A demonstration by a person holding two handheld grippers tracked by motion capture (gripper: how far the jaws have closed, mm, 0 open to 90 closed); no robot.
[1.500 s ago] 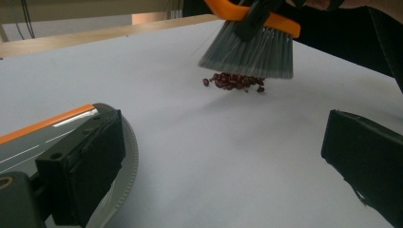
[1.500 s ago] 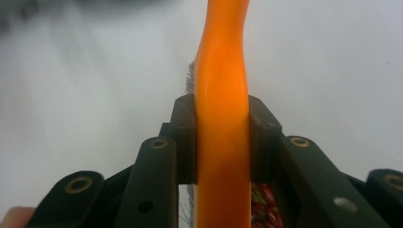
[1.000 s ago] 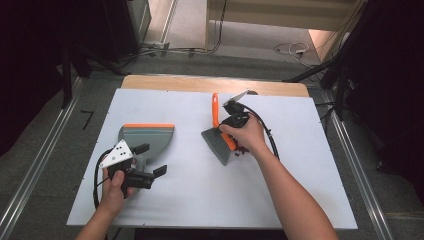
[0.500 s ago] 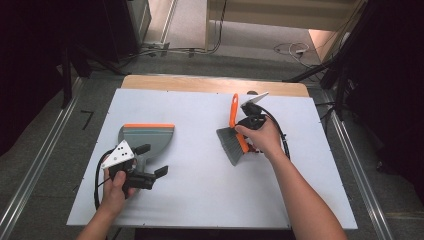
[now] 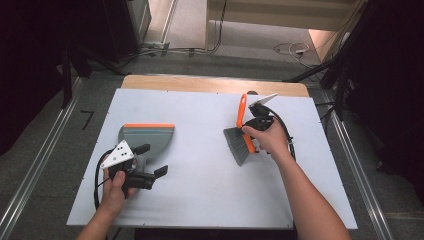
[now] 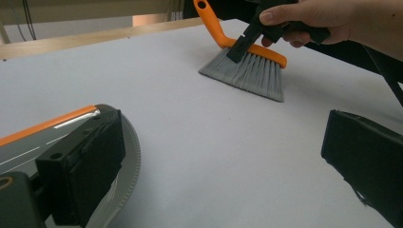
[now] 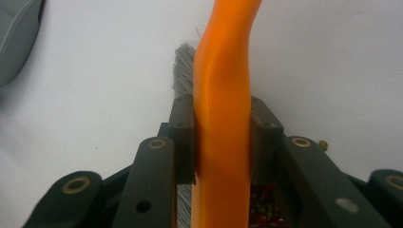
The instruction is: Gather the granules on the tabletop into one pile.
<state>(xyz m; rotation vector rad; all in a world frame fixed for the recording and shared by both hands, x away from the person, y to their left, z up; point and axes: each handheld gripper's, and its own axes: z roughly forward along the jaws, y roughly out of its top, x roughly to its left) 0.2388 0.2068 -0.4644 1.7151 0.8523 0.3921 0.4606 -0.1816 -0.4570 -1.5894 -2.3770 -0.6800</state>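
Note:
A grey dustpan (image 5: 147,136) with an orange rim lies at the table's left. My left gripper (image 5: 151,160) stands open just in front of it, nothing between its jaws. In the left gripper view (image 6: 223,142) the dustpan (image 6: 33,140) sits behind the left jaw. A hand brush (image 5: 239,142) with an orange handle and grey bristles is at the table's right, bristles down on the surface. My right gripper (image 5: 256,125) is shut on its handle. In the right gripper view (image 7: 223,142) both jaws clamp the orange handle (image 7: 222,85), with bristles (image 7: 183,71) beyond.
The white table top (image 5: 200,195) has a wooden strip (image 5: 210,84) along its far edge. Metal rails (image 5: 35,170) run along the floor on both sides. Cables (image 5: 285,47) lie on the floor beyond the table.
My right gripper has carried the brush to the right across the table, away from the dustpan. The left gripper and the dustpan have stayed put.

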